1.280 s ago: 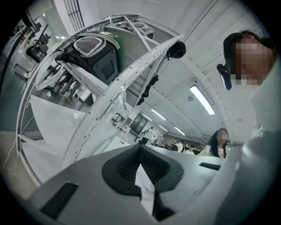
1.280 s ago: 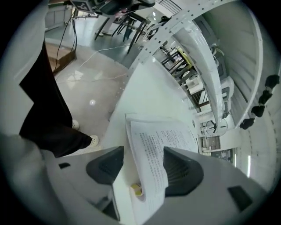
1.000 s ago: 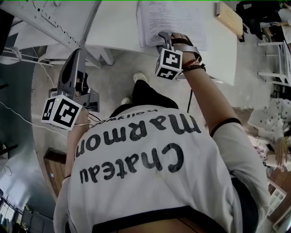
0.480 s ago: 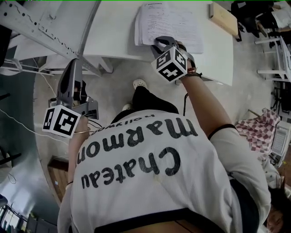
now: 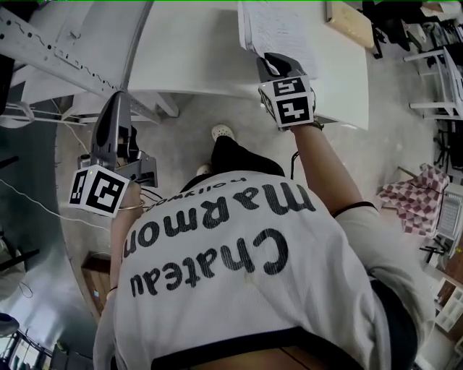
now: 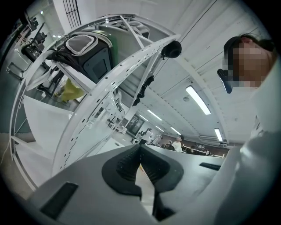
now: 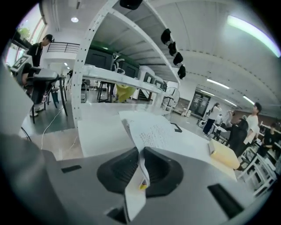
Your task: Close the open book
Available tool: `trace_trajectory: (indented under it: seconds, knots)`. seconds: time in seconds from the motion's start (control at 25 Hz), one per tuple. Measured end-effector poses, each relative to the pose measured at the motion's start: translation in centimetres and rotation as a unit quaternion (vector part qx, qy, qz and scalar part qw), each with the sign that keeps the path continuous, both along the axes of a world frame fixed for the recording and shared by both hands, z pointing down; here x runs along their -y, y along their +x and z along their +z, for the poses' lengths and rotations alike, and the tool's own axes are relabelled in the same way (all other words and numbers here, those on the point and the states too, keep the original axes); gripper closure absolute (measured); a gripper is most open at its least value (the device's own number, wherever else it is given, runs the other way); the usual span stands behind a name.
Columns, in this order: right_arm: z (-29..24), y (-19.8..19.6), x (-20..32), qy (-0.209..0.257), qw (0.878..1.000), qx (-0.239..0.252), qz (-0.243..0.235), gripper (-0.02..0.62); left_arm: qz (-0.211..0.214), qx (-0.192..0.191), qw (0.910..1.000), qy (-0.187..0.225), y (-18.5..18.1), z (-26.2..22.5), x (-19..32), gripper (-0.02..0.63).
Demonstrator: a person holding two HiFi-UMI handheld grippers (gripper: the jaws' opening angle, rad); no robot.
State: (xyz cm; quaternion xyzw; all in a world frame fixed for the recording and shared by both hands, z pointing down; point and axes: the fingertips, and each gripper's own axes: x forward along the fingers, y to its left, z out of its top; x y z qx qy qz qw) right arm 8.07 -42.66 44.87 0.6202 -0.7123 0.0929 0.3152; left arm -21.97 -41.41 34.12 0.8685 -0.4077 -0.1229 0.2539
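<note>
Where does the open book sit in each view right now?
Head view: open book at top, right of centre, on the white table; right gripper at its near edge.
Left gripper view: not in it.
Right gripper view: open book at centre; the jaws have just been closing and pinch one leaf.
Shared: pale wooden block right of the book.

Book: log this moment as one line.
right tongs: just closed onto page | page: edge raised from book | left tongs: shut, empty

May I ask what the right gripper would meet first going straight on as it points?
Probably the open book on the table; the right gripper has just closed on one page; the rest lies ahead.
</note>
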Motion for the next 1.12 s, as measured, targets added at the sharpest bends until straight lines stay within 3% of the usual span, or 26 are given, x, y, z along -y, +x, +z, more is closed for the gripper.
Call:
trace_trajectory:
  seconds: [0.72, 1.12]
  knots:
    - [1.7, 7.5, -1.9, -0.018, 0.994, 0.063, 0.084, 0.549, -0.006, 0.009, 0.9998, 0.018, 2.0, -1.4, -1.8, 0.583]
    - [3.6, 10.2, -2.5, -0.053, 0.996, 0.07, 0.026, 0.555, -0.09, 0.018, 0.9955, 0.022, 4.3, -2.6, -4.9, 0.583]
